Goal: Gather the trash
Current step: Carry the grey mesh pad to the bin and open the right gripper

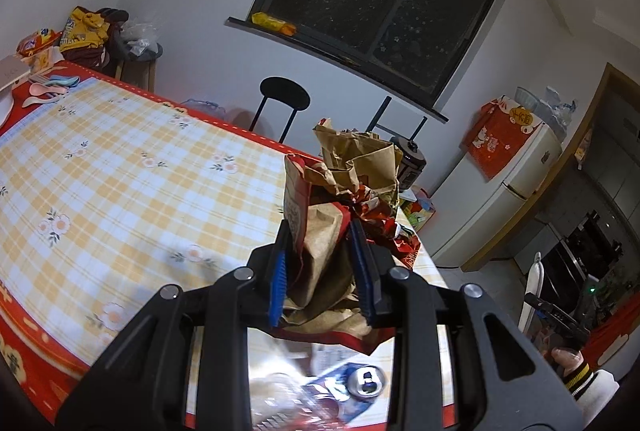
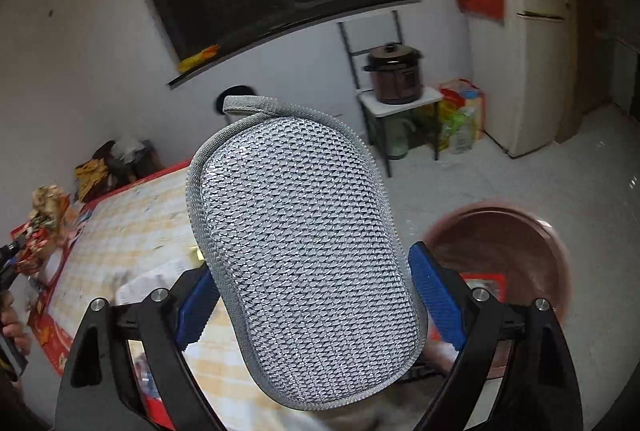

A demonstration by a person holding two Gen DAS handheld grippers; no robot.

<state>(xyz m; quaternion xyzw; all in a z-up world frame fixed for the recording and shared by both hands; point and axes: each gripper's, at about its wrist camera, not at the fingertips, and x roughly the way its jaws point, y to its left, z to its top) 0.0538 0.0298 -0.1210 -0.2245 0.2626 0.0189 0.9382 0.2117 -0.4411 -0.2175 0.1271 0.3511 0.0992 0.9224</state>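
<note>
A checked tablecloth (image 1: 120,167) is covering the table, a crushed can (image 1: 366,383) lying at its near edge, a brown bin (image 2: 500,271) standing on the floor to the right. The left gripper (image 1: 322,263) is pinching a wad of crumpled paper bags (image 1: 344,191) — lifted above the cloth. The right gripper (image 2: 316,307) (jaws spread wide) is clamping a silver mesh scouring pad (image 2: 296,255) — blocking most of its view.

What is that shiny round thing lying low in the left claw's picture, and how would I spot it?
Start at the big yellow-checked table and follow it to its near edge, below the left claw, which grips a crumpled brown paper bag. There, on a blue wrapper, lies a drink can. Its silver top with a pull-tab opening is the only metal among paper litter.
</note>
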